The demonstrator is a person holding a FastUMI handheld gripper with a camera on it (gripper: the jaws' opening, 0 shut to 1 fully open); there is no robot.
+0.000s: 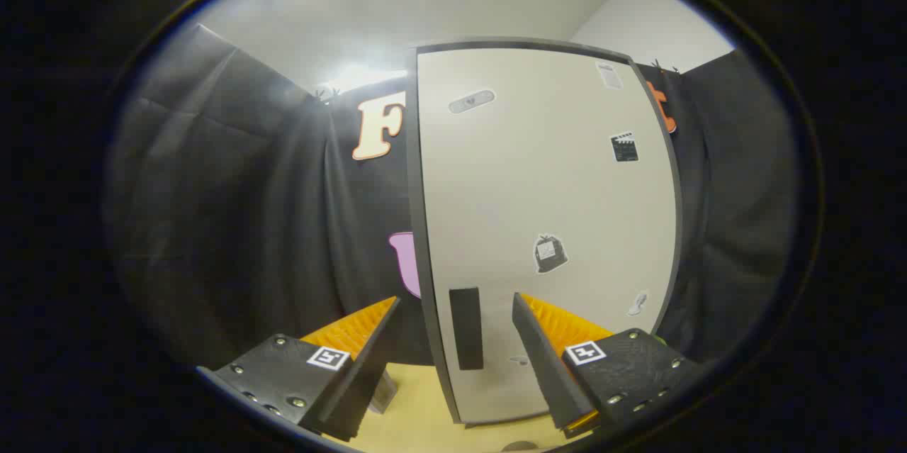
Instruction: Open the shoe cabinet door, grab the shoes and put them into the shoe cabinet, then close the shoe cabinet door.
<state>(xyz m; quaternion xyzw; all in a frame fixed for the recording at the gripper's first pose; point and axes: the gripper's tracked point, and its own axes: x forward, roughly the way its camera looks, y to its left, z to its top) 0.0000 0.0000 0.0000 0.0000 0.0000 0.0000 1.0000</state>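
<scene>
Claw (453,329) wide, holding nothing. Cabinet door (545,212) stands shut at twelve o'clock just ahead; its dark handle (465,329) sits between the fingers, untouched.

Pale dark-edged shoe cabinet door (545,226) upright, shut, dark handle (465,329)

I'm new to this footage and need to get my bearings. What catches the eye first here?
The tall pale shoe cabinet door, dotted with small stickers, stands shut straight ahead. Its dark vertical handle sits low near the door's left edge, between the fingers of the open claw, which isn't touching it.
</scene>
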